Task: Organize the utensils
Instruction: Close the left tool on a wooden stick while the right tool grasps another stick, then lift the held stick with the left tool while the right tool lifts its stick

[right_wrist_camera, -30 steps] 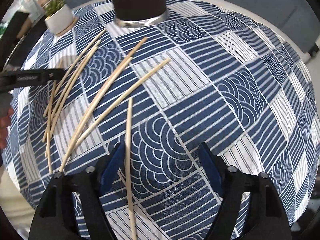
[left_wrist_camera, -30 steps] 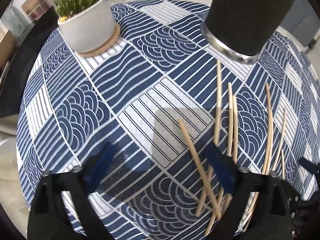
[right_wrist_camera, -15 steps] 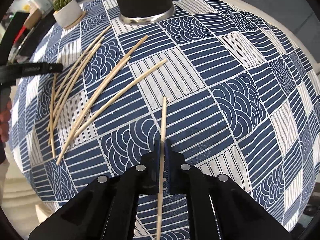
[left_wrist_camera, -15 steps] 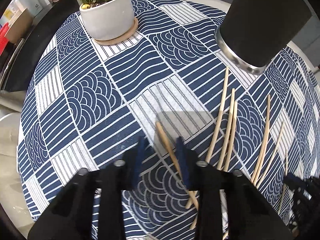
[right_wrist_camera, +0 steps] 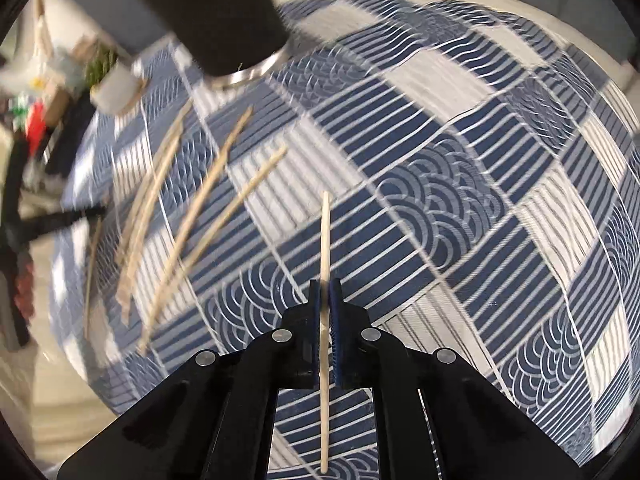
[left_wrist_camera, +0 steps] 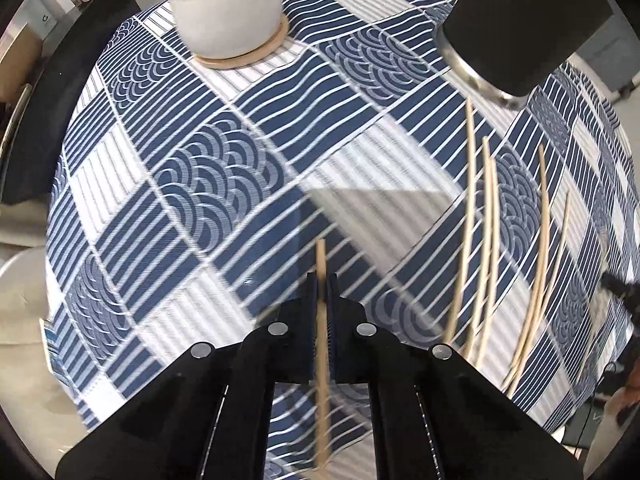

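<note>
Both views bright, even daylight. Strong fisheye bulge, dark vignette at the corners. Left wrist: tablecloth point(left_wrist_camera: 224, 184) smeared by motion blur in the centre, a hard-edged shadow patch across the white stripes, glare on the pot point(left_wrist_camera: 228, 12). Right wrist: heavier blur, worst at left where loose chopsticks point(right_wrist_camera: 160, 208) smear; black cup point(right_wrist_camera: 212, 12) soft.

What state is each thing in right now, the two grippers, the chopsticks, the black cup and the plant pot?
Left gripper: shut on one chopstick.
Right gripper: shut on another chopstick.
Loose chopsticks: lying flat on the tablecloth.
Black cup: standing upright.
Plant pot: upright on its coaster.
</note>
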The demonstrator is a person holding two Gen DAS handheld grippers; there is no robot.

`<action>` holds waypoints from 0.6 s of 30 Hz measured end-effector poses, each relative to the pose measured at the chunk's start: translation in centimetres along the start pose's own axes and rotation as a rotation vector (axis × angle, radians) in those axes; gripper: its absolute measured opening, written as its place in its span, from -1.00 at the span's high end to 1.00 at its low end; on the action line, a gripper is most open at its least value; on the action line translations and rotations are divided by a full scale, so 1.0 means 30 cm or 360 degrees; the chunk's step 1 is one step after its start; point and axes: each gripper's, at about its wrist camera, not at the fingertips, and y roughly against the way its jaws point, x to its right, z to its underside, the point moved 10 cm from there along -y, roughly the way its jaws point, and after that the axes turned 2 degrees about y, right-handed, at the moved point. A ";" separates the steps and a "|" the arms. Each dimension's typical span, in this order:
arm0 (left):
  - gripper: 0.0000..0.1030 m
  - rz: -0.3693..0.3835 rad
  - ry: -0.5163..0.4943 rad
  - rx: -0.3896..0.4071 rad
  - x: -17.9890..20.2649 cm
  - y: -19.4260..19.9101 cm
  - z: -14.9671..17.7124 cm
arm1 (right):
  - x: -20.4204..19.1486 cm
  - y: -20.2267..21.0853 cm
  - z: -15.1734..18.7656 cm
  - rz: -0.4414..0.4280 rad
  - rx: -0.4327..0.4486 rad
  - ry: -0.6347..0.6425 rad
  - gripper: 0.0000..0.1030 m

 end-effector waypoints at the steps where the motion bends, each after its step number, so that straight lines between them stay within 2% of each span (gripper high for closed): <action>1: 0.91 0.0014 -0.0005 -0.0011 -0.021 0.004 0.003 | 0.004 0.024 -0.015 -0.0010 0.0050 -0.0028 0.91; 6: 0.91 0.0057 -0.0080 -0.0008 -0.078 0.015 0.018 | -0.010 0.097 -0.068 0.0017 0.0309 -0.0094 0.91; 8: 0.91 0.0206 -0.0099 0.0049 -0.086 0.028 0.009 | -0.010 0.108 -0.076 0.0045 0.0382 -0.0111 0.91; 11: 0.91 0.0307 -0.0149 0.0135 -0.128 0.050 -0.022 | -0.039 0.118 -0.084 0.0086 0.0500 -0.0148 0.91; 14: 0.91 0.0357 -0.0209 0.0158 -0.151 0.071 -0.033 | -0.088 0.120 -0.088 0.0064 0.0541 -0.0213 0.91; 18: 0.91 0.0389 -0.0315 0.0182 -0.040 0.128 -0.032 | -0.138 0.175 -0.104 0.0072 0.0596 -0.0207 0.91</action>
